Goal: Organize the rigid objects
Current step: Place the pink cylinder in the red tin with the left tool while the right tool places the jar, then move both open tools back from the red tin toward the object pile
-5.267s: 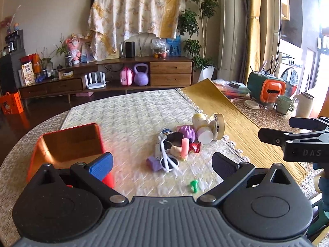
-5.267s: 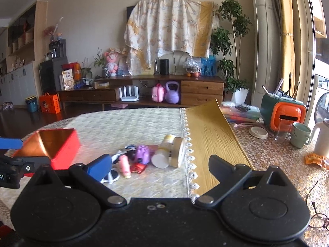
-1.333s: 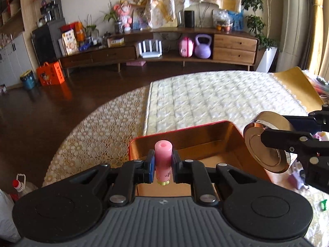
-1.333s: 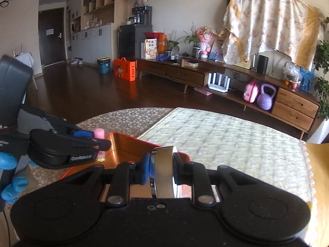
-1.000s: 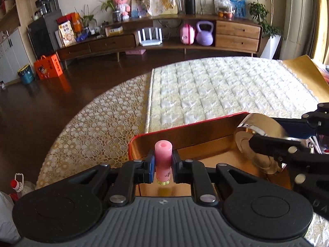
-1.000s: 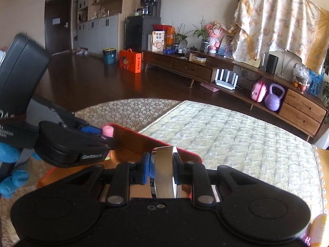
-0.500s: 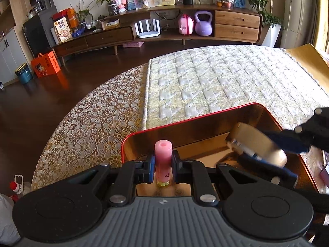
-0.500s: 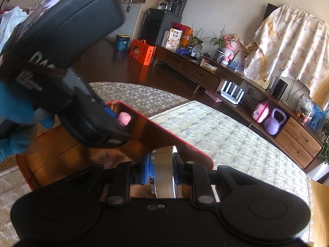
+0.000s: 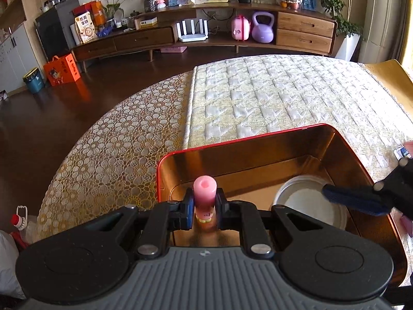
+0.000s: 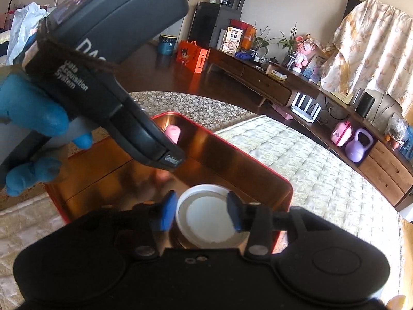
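Flat round white-topped tin (image 10: 206, 215) between opening right jaws; upright pink tube (image 9: 204, 193) pinched in left jaws.

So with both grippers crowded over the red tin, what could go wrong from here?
1. The right gripper is opening around the round tin, which already lies flat in the red tin; lifting out crooked could snag it.
2. The left gripper holds the pink tube upright; released, it may topple.
3. The grippers sit close and could bump.
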Available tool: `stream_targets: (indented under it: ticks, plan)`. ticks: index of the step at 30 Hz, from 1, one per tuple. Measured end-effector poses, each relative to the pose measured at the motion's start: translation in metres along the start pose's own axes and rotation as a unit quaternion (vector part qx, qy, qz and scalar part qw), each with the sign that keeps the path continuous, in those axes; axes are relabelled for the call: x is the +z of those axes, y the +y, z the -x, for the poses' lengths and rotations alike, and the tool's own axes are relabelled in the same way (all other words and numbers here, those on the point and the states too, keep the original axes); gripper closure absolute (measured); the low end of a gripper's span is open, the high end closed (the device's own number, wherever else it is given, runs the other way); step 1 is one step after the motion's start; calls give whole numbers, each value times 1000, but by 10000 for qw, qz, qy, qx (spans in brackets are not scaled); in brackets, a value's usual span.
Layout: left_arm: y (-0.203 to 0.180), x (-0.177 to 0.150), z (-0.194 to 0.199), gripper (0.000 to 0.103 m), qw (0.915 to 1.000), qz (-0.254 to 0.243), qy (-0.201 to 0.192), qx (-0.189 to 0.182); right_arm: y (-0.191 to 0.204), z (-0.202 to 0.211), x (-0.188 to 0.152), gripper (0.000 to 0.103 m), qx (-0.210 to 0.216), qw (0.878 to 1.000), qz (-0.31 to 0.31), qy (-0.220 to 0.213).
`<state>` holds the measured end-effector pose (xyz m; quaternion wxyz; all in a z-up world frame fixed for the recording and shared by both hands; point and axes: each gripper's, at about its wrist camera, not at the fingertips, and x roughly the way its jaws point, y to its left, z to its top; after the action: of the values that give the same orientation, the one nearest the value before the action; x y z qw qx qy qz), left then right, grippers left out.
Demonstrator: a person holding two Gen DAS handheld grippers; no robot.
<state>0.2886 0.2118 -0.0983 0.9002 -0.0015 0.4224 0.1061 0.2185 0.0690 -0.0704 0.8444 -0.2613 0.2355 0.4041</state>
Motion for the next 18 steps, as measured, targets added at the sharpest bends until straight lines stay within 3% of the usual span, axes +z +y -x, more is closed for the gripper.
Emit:
stream_targets:
  ticks: [15, 18]
  plan:
    - [0, -12, 42, 86, 9993, 254, -144, -213, -41, 66, -6, 42, 367, 9937, -1052, -96]
    - [-2, -15, 55, 82, 9989, 308, -226, -279, -49, 84, -12, 41, 371, 9916, -1229, -166]
